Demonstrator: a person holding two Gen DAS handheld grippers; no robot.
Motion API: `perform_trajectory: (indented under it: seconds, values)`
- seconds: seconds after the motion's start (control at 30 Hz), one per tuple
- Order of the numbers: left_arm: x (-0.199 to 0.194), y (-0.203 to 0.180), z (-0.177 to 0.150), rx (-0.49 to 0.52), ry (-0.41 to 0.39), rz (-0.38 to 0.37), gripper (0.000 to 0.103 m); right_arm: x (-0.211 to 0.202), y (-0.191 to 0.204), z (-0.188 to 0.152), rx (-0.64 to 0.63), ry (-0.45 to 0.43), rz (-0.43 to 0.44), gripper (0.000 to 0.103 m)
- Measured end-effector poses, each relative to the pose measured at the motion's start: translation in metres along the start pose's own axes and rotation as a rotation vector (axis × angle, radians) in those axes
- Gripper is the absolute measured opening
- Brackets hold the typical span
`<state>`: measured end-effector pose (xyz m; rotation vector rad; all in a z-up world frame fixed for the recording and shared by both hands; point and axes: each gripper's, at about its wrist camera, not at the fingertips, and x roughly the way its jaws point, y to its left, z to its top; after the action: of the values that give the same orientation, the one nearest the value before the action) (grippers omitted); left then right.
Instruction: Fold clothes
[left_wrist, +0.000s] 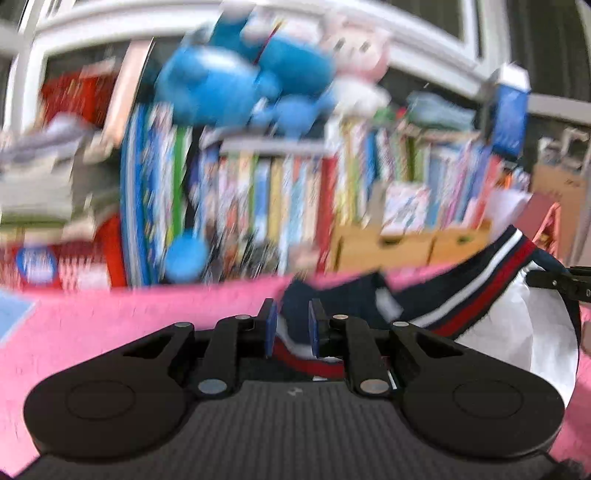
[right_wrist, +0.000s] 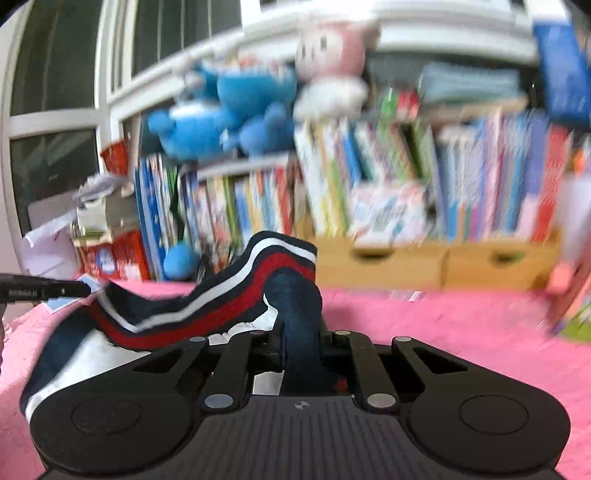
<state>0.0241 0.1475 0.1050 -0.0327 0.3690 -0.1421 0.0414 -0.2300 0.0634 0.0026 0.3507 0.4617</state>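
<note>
Navy garment (right_wrist: 207, 306) w/ red-white band is lifted off pink cloth (right_wrist: 443, 325); my right gripper (right_wrist: 300, 332) and left gripper (left_wrist: 292, 325) both clamp its edge, prob. to spread it for folding.

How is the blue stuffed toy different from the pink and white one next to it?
The blue plush toy is bright blue all over; the pink and white plush toy is pale, with small dark eyes showing. The blue one looks bigger and sprawls sideways; the pink and white one sits upright to its right. Both are soft toys perched on top of the books, touching each other.
</note>
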Motion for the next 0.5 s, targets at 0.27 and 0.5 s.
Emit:
perform_trajectory:
  seconds: [0.27, 0.5]
  values:
    - [0.057, -0.010, 0.008, 0.034, 0.164, -0.016, 0.047, 0.048, -0.012, 0.008, -0.096, 0.168, -0.141, 0.026]
    - [0.081, -0.015, -0.054, 0.214, 0.278, 0.090, 0.101, 0.059, -0.031, -0.052, -0.012, 0.341, -0.087, 0.072]
